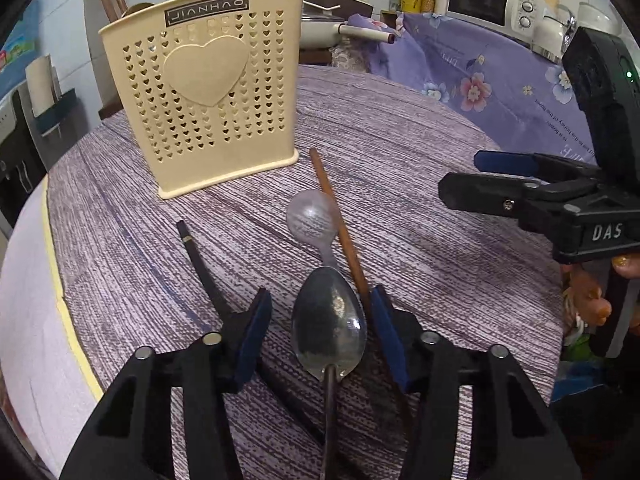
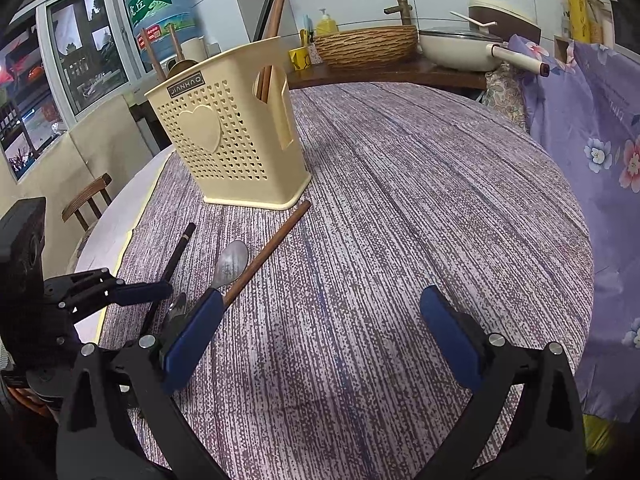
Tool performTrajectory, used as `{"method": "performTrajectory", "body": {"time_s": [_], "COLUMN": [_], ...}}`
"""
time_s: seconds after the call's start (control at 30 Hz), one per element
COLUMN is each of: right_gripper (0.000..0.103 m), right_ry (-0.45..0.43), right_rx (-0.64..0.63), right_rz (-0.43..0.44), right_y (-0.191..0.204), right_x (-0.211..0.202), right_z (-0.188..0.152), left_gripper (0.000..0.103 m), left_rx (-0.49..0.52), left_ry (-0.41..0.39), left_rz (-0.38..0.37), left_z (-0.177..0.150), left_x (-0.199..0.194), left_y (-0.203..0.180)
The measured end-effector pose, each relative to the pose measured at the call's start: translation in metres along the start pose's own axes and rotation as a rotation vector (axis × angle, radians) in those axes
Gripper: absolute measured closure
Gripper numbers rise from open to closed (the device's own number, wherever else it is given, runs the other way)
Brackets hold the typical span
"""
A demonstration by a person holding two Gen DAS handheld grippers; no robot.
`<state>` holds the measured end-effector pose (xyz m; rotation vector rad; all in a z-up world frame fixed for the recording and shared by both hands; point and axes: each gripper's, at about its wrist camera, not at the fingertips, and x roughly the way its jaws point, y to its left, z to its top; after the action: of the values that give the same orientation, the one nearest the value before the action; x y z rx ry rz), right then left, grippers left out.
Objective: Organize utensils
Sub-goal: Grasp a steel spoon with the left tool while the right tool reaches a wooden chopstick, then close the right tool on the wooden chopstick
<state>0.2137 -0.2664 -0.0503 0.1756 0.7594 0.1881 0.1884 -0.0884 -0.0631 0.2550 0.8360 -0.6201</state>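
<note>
Our left gripper stands spread wide around the metal spoon, seemingly not touching; our right gripper gapes empty; brown chopstick, black chopstick and clear spoon lie near the holder.

Microwave, wicker basket, water jug

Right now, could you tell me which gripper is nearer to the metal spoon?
Left. The left gripper is open with its fingers either side of the metal spoon; the right gripper is open over bare tablecloth beside the utensils.
</note>
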Motion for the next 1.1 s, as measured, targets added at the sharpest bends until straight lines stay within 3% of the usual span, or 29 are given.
{"method": "performTrajectory", "body": {"time_s": [0.17,0.53,0.63,0.7,0.77,0.93,1.03,1.1], "right_gripper": [0.006,0.006,0.006,0.006,0.011,0.04,0.053,0.056], "right_ry": [0.017,0.039,0.051,0.063,0.078,0.118,0.145,0.167], "right_rx": [0.016,0.024,0.028,0.031,0.038,0.034,0.037,0.041], "right_rz": [-0.003,-0.008,-0.022,-0.035,-0.051,-0.09,-0.102,-0.121], "right_y": [-0.002,0.0,0.004,0.007,0.01,0.025,0.031,0.034], "right_x": [0.004,0.011,0.018,0.026,0.034,0.061,0.077,0.087], "right_z": [-0.001,0.002,0.007,0.013,0.018,0.037,0.044,0.047], "left_gripper": [0.066,0.067,0.067,0.067,0.067,0.067,0.067,0.067], "left_rx": [-0.004,-0.083,-0.142,-0.185,-0.241,-0.401,-0.427,-0.431], "left_ry": [0.0,-0.049,-0.08,-0.094,-0.098,-0.087,-0.077,-0.07], "left_rz": [-0.024,0.0,0.047,0.119,0.174,0.269,0.318,0.33], "left_z": [0.0,-0.003,-0.003,-0.003,-0.003,-0.004,-0.003,-0.001], "left_x": [0.0,-0.019,-0.03,-0.036,-0.041,-0.039,-0.035,-0.03], "left_y": [-0.002,0.01,0.025,0.037,0.053,0.091,0.099,0.101]}}
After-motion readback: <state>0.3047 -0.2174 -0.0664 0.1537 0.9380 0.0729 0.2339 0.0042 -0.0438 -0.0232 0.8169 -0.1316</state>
